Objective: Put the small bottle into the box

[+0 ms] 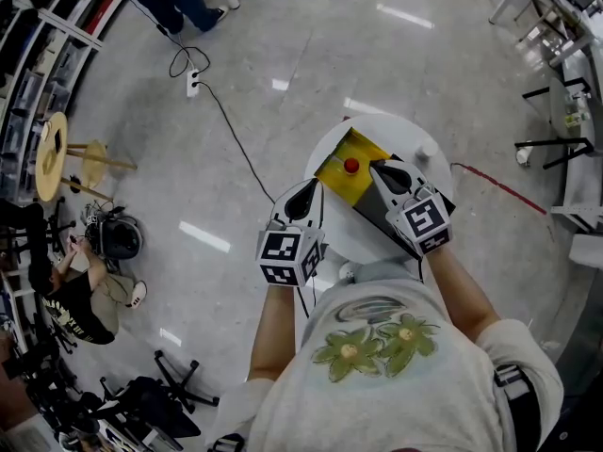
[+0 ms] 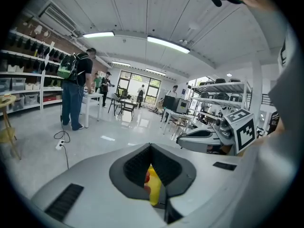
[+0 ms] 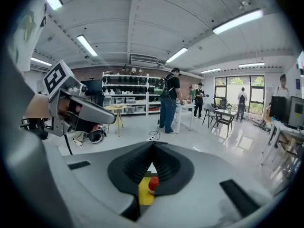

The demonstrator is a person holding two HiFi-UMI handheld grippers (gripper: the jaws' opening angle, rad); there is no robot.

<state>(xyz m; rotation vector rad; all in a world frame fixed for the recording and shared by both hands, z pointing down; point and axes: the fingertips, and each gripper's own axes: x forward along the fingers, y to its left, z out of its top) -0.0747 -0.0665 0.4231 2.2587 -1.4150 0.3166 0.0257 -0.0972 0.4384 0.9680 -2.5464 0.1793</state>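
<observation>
A small bottle with a red cap (image 1: 350, 166) stands upright inside the yellow box (image 1: 363, 149) on the round white table (image 1: 415, 135). My right gripper (image 1: 377, 166) is shut and empty, its tips just right of the bottle over the box's edge. My left gripper (image 1: 309, 188) is also shut and empty, hanging at the table's left rim beside the box. In the right gripper view, the red cap (image 3: 153, 184) and yellow box (image 3: 144, 194) show below the shut right gripper (image 3: 153, 144). The left gripper view shows the box (image 2: 155, 190) under the closed left gripper (image 2: 151, 146).
A small white object (image 1: 426, 151) sits on the table's far right. On the floor lie a power strip with cable (image 1: 192, 83) and a red line (image 1: 499, 188). A wooden stool (image 1: 57, 153) and a seated person (image 1: 85, 295) are at the left.
</observation>
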